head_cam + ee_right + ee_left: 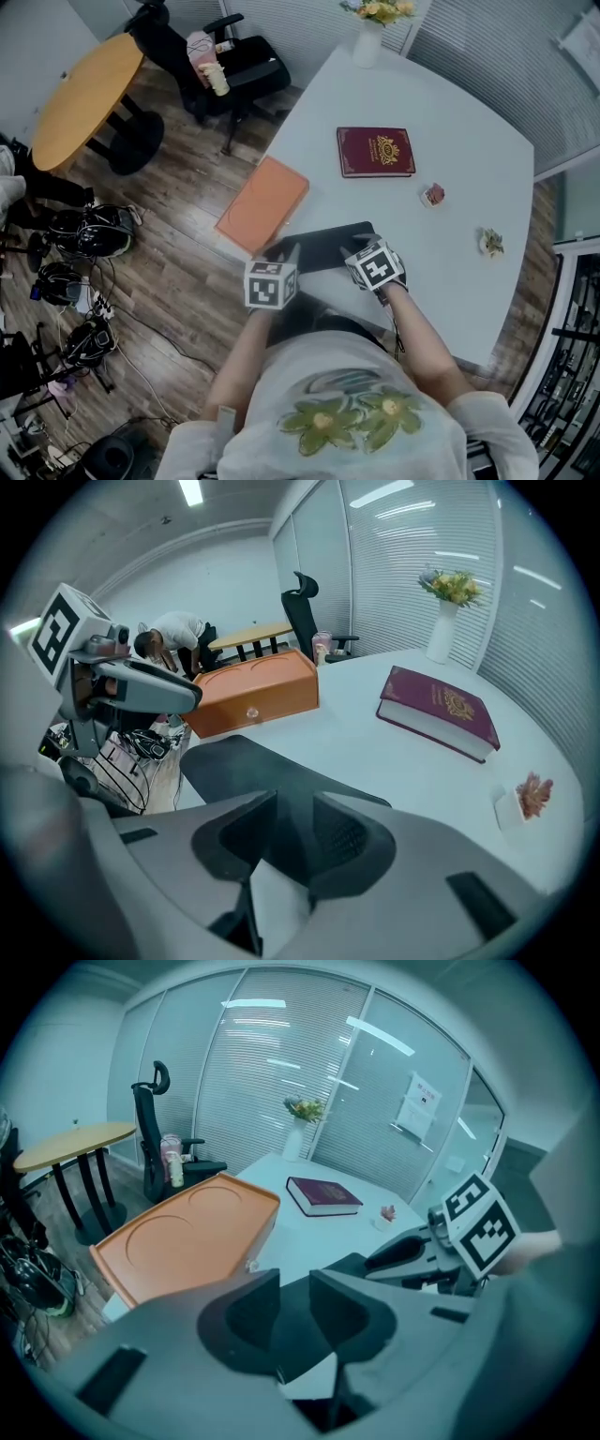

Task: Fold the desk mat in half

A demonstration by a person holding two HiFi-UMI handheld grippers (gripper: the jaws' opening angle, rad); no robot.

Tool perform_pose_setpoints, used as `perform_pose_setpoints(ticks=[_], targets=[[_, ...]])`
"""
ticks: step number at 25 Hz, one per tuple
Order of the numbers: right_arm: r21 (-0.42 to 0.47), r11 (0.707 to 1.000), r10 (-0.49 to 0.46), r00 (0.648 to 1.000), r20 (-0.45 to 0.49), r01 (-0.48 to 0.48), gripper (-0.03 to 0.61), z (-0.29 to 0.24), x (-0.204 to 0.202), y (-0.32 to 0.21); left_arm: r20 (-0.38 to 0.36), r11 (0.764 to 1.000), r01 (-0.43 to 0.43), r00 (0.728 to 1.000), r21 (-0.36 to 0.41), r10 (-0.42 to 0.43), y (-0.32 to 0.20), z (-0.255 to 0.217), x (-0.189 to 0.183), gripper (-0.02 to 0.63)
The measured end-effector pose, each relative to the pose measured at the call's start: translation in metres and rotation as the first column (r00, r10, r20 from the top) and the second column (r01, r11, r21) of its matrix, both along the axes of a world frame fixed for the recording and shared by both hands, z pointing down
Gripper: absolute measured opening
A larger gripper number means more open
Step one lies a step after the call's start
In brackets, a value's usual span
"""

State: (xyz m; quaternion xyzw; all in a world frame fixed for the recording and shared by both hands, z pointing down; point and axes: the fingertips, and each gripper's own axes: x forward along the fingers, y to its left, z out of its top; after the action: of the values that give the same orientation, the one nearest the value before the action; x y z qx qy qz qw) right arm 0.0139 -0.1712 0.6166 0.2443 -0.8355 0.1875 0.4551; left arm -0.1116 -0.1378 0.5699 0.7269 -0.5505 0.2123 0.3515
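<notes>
Pinching the near edge of the dark desk mat [323, 246], we held our left gripper [291, 251] and right gripper [356, 249] side by side, each pair of jaws closed narrowly on that edge. The mat lay at the near side of the white table [450, 281] (its near edge curved up into the jaws). An orange tray [263, 202] sat just left of it at the table's left edge, and a red book [375, 151] lay farther away.
</notes>
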Motion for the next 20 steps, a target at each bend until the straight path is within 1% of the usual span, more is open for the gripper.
perform_pose_setpoints(ticks=[4,10,20], targets=[[0.019,1.0,0.008,0.999,0.036,-0.009,0.127,-0.013,-0.003,0.002,-0.004,1.0,0.02,1.0,0.012,-0.02,0.002,-0.007,0.001,0.084],[0.059,0.996,0.053,0.987,0.149,-0.063,0.125,-0.045,-0.009,0.004,-0.012,0.998,0.031,0.999,0.052,-0.031,0.005,-0.024,0.01,0.084],[0.171,0.981,0.04,0.959,0.281,-0.091,0.043,-0.111,-0.016,0.018,-0.033,0.99,0.049,0.998,0.136,-0.045,0.011,-0.058,0.023,0.084]])
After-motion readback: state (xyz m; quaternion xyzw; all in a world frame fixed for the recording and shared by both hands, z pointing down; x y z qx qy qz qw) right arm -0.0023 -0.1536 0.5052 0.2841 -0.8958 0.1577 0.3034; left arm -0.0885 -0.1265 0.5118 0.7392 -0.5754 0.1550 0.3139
